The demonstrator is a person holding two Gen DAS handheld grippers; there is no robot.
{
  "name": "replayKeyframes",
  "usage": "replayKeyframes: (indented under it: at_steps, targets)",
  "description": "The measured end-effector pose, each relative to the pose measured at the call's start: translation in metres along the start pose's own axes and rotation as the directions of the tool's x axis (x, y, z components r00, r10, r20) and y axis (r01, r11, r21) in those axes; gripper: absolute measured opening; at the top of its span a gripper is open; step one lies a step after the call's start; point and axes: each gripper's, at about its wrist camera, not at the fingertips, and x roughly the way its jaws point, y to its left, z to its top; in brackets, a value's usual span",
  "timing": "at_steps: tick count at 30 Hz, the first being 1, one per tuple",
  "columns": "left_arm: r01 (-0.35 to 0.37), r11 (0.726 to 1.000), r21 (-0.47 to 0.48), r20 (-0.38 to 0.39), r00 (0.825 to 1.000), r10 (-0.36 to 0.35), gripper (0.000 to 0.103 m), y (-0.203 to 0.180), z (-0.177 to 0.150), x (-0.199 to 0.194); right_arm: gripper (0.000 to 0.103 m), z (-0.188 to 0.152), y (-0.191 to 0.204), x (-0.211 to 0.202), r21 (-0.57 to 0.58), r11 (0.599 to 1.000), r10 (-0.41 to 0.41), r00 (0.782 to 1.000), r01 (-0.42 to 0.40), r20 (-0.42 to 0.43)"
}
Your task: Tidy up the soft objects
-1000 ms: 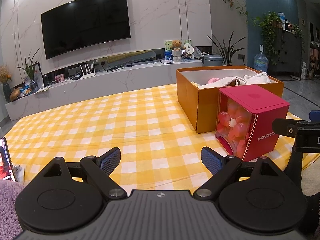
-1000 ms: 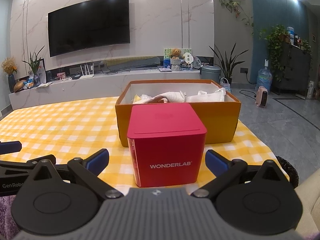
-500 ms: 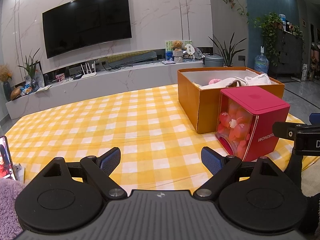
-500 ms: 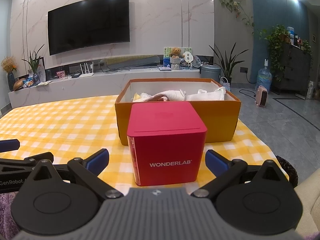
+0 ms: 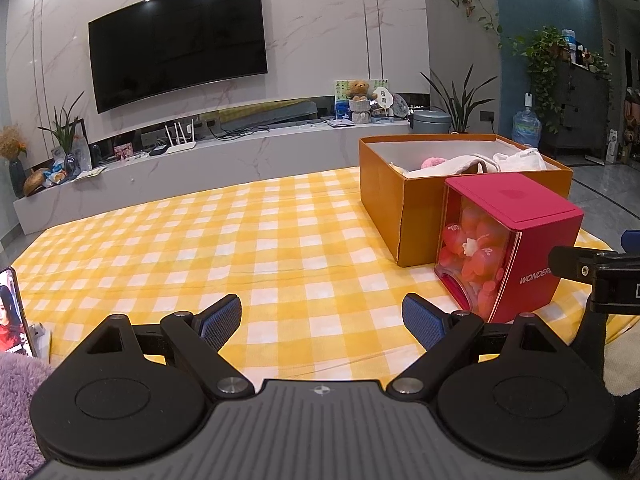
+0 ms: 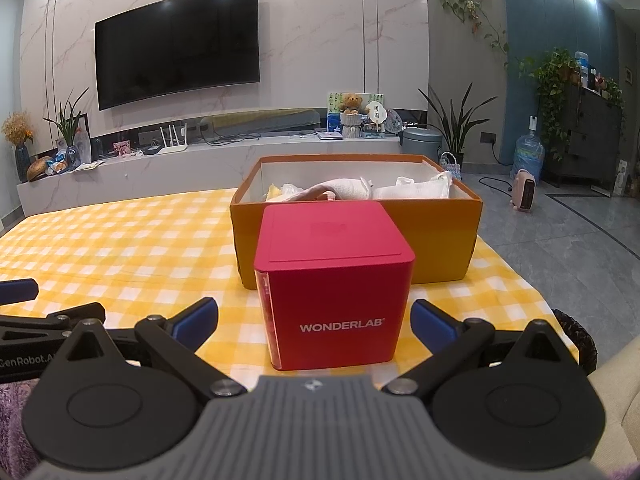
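Left wrist view: the left tool (image 5: 322,322) hangs wide open and empty above the checked counter (image 5: 200,248), cloths (image 5: 460,162) already in the orange box (image 5: 400,200). Right wrist view: the right tool (image 6: 314,318), also spread and empty, faces a red cube (image 6: 336,280) touching that box; sorting looks nearly done, and any next grasp means finding a loose soft item.

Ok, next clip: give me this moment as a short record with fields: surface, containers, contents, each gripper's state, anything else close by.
surface: yellow checked cloth
containers: orange box, open top; red cube marked WONDERLAB, standing in front of it
box contents: white cloths, something pink
cube contents: pink-red pieces seen through its clear side
left gripper: open, holding nothing, over the cloth
right gripper: open, holding nothing, facing the red cube
nearby: purple fluffy fabric and a phone at the left edge
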Motion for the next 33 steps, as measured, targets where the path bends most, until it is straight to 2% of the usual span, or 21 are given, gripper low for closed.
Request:
replayKeyframes:
  at_steps: [33]
  targets:
    - [-0.005,1.0,-0.002,-0.001,1.0,0.005,0.103,-0.0001,-0.0001,0.0008,0.1,-0.0012,0.0008,0.0015,0.003,1.0,0.005,1.0,-0.005,-0.007]
